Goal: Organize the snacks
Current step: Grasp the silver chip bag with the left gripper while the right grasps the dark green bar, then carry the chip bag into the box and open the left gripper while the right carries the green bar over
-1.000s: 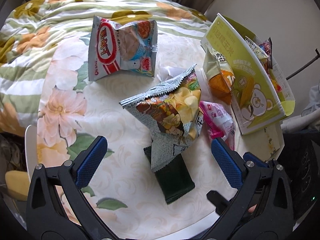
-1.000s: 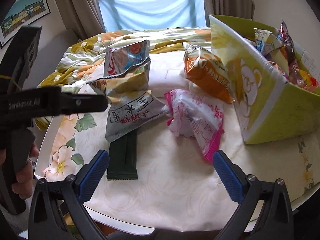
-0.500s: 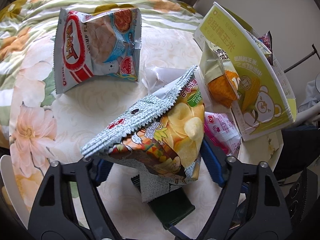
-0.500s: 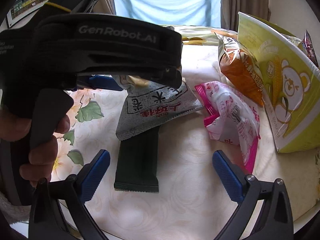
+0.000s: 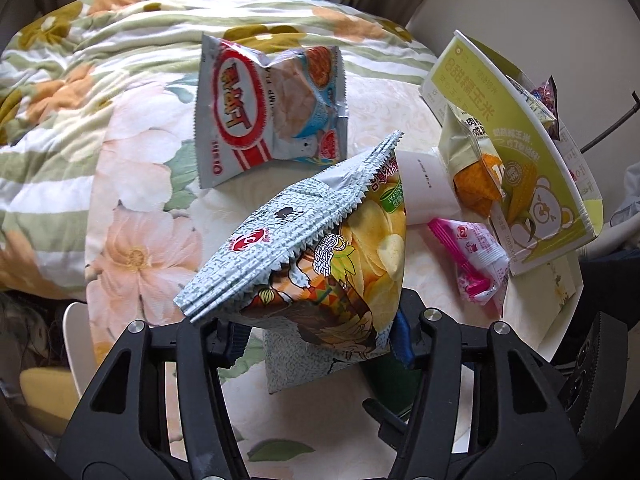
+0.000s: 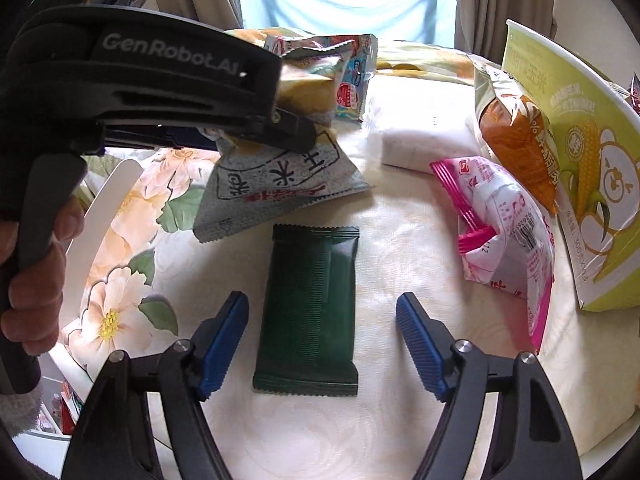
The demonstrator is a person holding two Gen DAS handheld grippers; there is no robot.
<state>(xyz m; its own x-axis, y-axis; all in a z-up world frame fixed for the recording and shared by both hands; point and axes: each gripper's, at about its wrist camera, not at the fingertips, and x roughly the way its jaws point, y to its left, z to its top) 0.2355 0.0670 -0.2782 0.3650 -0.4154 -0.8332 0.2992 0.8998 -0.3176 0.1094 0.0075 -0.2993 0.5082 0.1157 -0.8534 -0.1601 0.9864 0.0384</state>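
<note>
My left gripper [image 5: 320,332] is shut on a grey and yellow chip bag [image 5: 320,256] and holds it lifted off the table; the bag also shows in the right wrist view [image 6: 280,176]. My right gripper [image 6: 322,344] is open and straddles a dark green packet [image 6: 310,312] lying flat on the table. A green and white cardboard box [image 5: 516,136] holding several snacks stands at the right, also in the right wrist view [image 6: 580,160]. An orange bag [image 6: 516,140] leans on it. A pink packet [image 6: 508,236] lies beside it.
A red and white shrimp-chip bag [image 5: 272,108] lies at the far side of the table. A white packet [image 6: 424,140] lies mid-table. A floral quilt [image 5: 80,80] lies behind and to the left. The table edge [image 6: 600,436] is near at front right.
My left gripper closed on the chip bag and lifted it off the table. My right gripper moved forward over the green packet and its jaws narrowed around it.
</note>
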